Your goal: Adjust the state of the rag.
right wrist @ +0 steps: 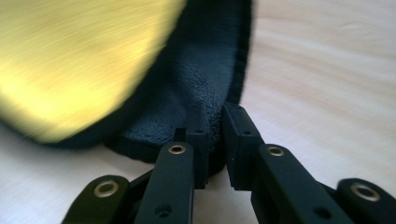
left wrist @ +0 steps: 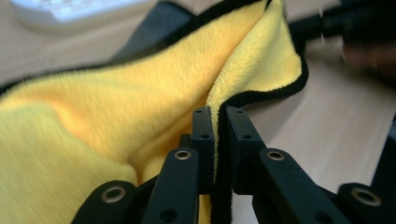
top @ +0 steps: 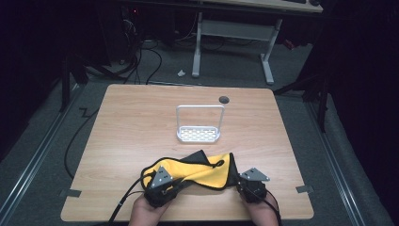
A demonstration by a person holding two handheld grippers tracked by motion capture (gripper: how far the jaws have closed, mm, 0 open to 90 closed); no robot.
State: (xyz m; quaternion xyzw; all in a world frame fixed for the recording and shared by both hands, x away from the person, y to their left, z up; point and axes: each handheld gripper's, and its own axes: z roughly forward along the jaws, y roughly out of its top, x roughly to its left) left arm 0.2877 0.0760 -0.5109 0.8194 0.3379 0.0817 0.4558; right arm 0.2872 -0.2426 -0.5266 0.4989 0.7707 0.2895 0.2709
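A yellow cloth (top: pixel 202 172) with a black hem and a dark grey back lies crumpled near the table's front edge. My left gripper (top: pixel 175 182) is at its left corner, and in the left gripper view the left gripper (left wrist: pixel 216 116) is shut on the hemmed edge of the yellow cloth (left wrist: pixel 116 107). My right gripper (top: pixel 237 181) is at the cloth's right end. In the right gripper view the right gripper (right wrist: pixel 215 112) pinches the dark grey side of the cloth (right wrist: pixel 196 79) next to its hem. A hand holds each gripper from the bottom of the high view.
A white slotted rack (top: pixel 198 134) with a tall wire frame stands at the middle of the wooden table (top: pixel 131 122). A round cable hole (top: pixel 224 99) sits near the far edge. Black cables trail off the table's front left. A desk's white legs (top: pixel 268 61) stand beyond the table.
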